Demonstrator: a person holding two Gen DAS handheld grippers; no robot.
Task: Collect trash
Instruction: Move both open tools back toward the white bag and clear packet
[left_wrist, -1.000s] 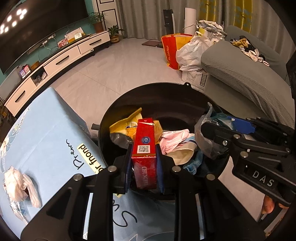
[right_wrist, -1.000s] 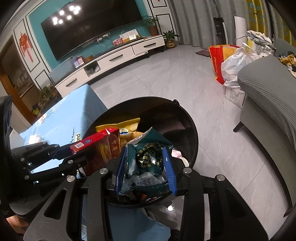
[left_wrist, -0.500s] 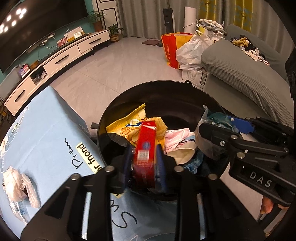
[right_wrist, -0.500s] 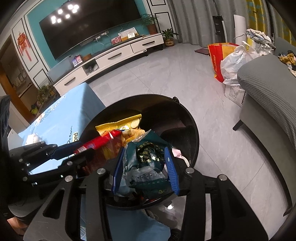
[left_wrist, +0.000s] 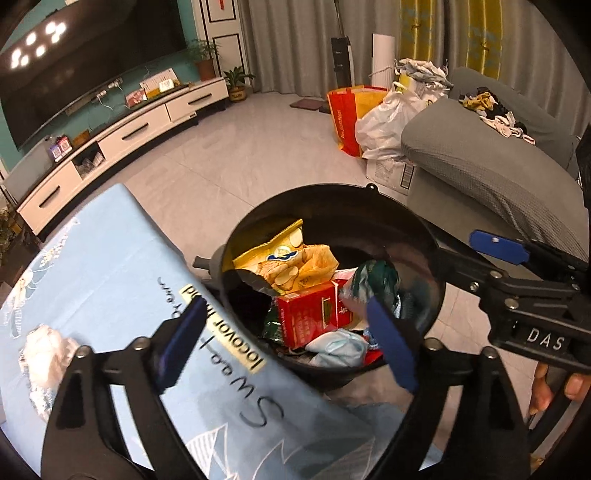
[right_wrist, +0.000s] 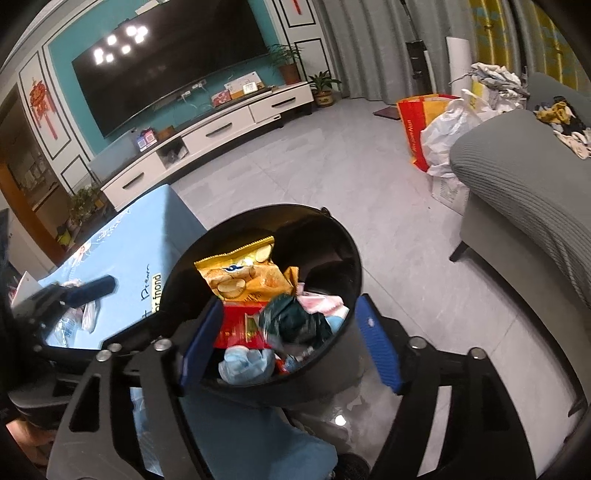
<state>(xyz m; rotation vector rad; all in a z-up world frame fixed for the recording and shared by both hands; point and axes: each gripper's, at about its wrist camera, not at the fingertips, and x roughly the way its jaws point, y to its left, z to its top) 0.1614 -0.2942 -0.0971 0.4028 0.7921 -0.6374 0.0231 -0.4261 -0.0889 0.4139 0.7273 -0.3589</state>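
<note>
A black bin stands beside the table and holds a yellow chip bag, a red box, a dark green wrapper and pale tissue. My left gripper hovers over the bin's near rim. Its jaws are opening wide, and the red box lies loose below them. In the right wrist view my right gripper is also opening above the bin. The green wrapper lies free beside the red box, and no pad touches either. A crumpled tissue lies on the table.
The table's light blue cloth runs along the bin's left side. A grey sofa stands at the right, with white and red bags behind it. A white TV cabinet lines the far wall. A hand holds the right gripper.
Both grippers have opened. The red box has left my left gripper and the green wrapper my right, and both now lie in the bin. Both grippers have drawn back a little.
</note>
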